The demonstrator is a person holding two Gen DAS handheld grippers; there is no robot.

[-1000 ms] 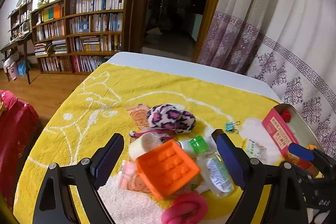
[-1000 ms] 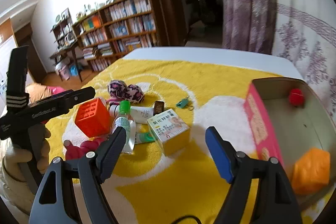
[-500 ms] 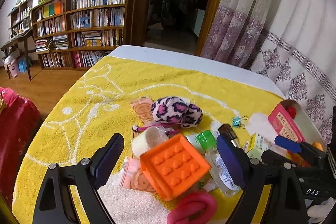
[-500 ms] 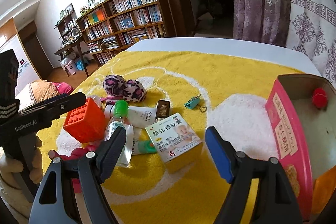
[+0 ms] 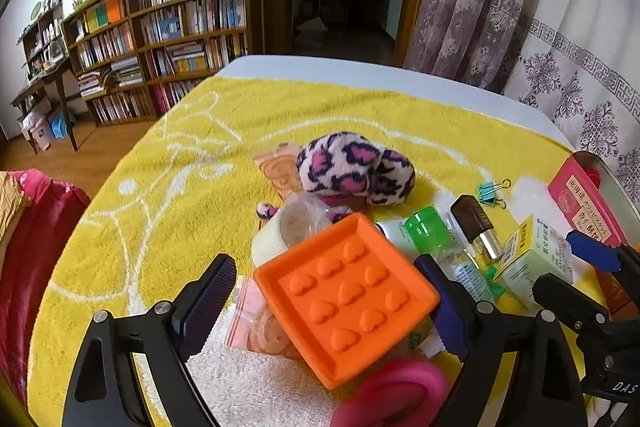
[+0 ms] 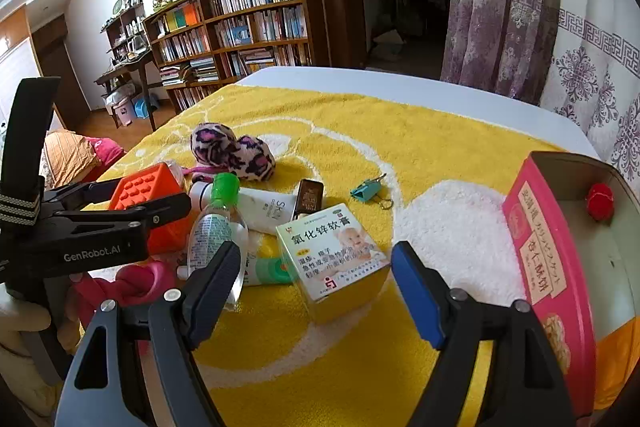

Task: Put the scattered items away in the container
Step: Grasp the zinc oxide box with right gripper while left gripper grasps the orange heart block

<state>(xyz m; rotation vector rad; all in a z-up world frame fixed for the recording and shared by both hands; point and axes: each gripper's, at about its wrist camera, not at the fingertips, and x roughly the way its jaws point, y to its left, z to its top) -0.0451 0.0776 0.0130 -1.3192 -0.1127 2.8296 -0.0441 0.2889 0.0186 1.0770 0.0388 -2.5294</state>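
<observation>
A knotted pink rubber ring [image 5: 394, 397] blurs at the left wrist view's bottom edge; an orange studded silicone cube [image 5: 346, 297] hides most of a clear zip bag [image 5: 256, 323]; the pink cardboard container [image 6: 560, 267] runs past the right wrist view's edge, its orange contents cropped.

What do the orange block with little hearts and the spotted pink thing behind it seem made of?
The orange heart-studded block looks like moulded plastic or soft rubber: smooth, matte, uniform colour. The pink-and-black leopard-spotted item looks like plush fabric, judging by its fuzzy pile.
</observation>
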